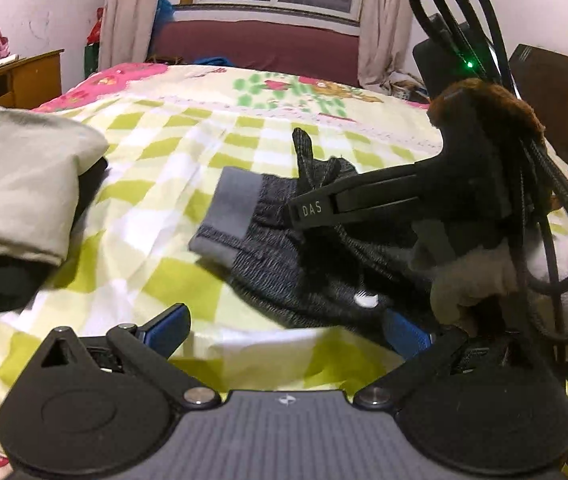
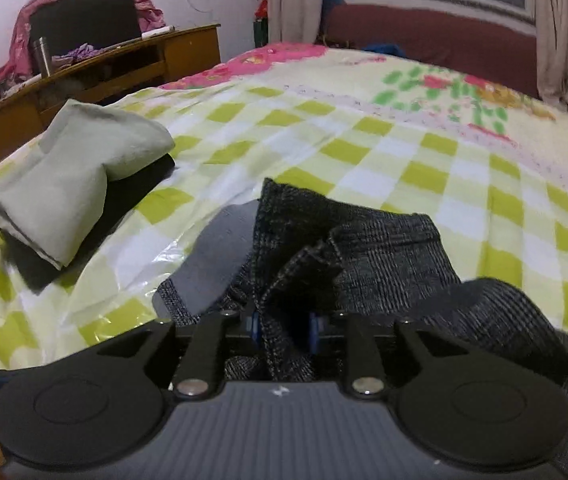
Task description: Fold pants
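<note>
The right gripper (image 2: pixel 284 326) is clamped on the pants (image 2: pixel 384 248), probably to lift a fold. The left gripper (image 1: pixel 284 328) waits with jaws apart

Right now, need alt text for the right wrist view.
The right tool is shut on a fold of dark grey pants bunched on a green-checked bedspread. A folded pale green garment lies atop a black one, further left.
</note>
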